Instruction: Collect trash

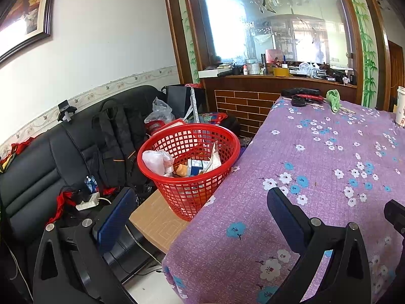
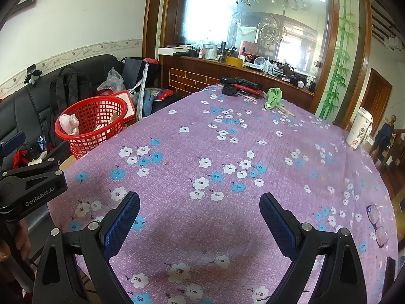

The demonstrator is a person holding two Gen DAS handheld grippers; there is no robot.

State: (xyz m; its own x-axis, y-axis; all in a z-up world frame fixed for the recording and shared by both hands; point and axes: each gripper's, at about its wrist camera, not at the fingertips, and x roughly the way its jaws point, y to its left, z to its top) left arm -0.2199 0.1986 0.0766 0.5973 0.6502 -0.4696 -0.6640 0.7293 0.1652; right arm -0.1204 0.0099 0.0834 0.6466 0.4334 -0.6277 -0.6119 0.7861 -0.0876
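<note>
A red mesh basket stands on a cardboard box beside the table's left edge; it holds a white plastic bag, a small blue-white carton and wrappers. It also shows in the right wrist view. My left gripper is open and empty, near the table's left edge, below the basket in the picture. My right gripper is open and empty, above the purple floral tablecloth. The left gripper's body shows at the left of the right wrist view.
A green cloth, black and red items and sticks lie at the table's far end. A printed cup stands at the right edge, glasses nearer. A black sofa with a backpack stands left. A cluttered wooden counter lies behind.
</note>
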